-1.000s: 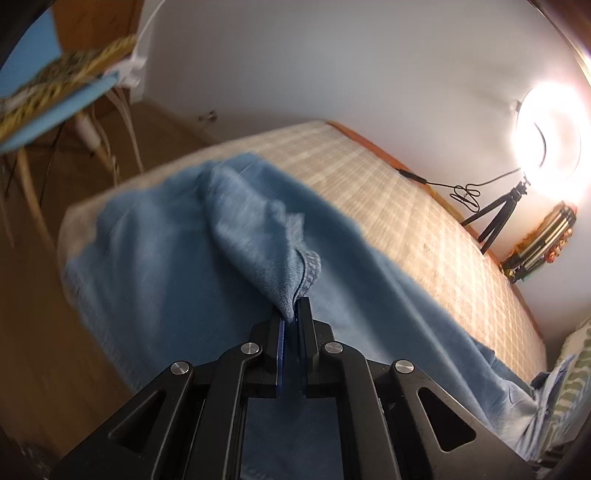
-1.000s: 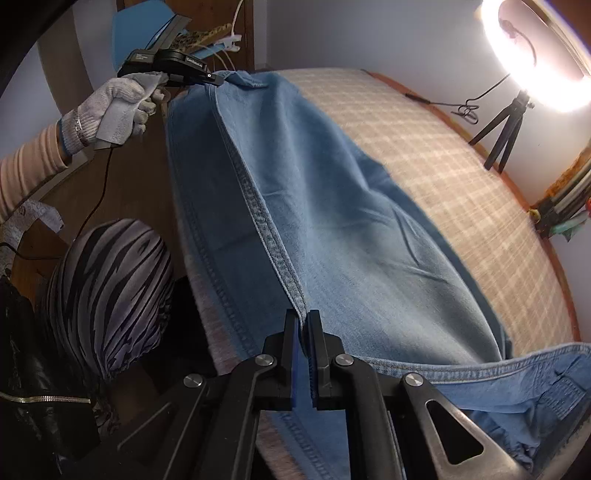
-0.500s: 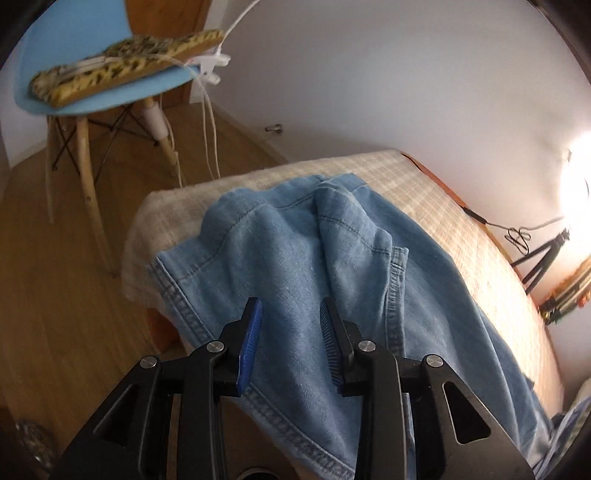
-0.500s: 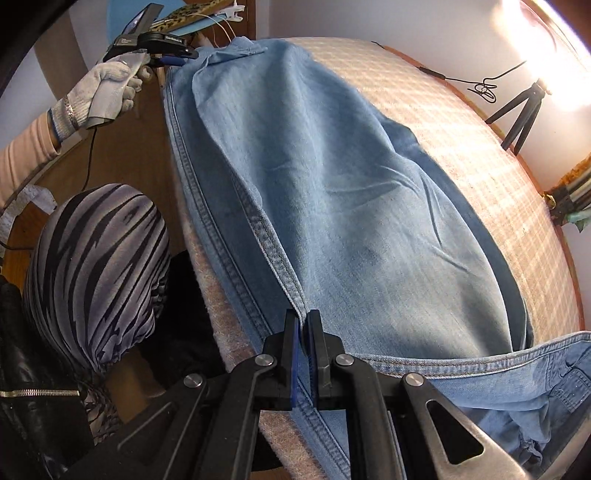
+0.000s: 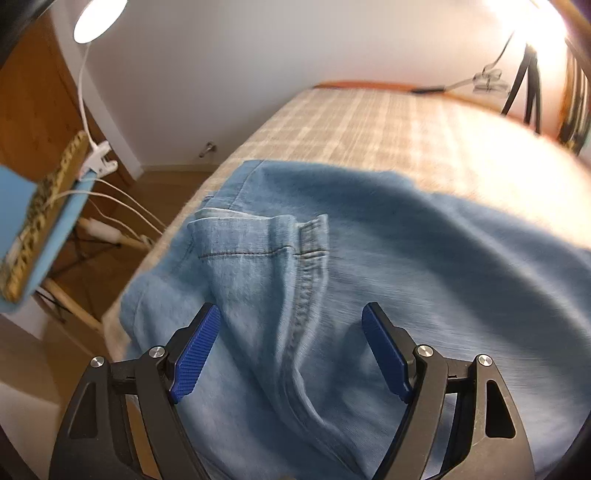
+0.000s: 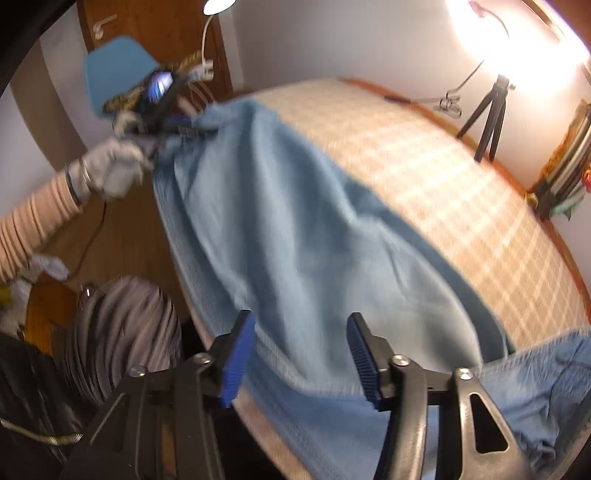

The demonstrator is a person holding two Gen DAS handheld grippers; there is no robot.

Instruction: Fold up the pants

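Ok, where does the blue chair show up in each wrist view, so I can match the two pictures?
Left wrist view: the blue chair sits at the left edge, cut off by the frame, beside the bed.
Right wrist view: the chair is at upper left, its blue back in front of the wooden door, partly hidden by the left gripper.
Shared landmark: the black tripod at upper right, by the bright light.
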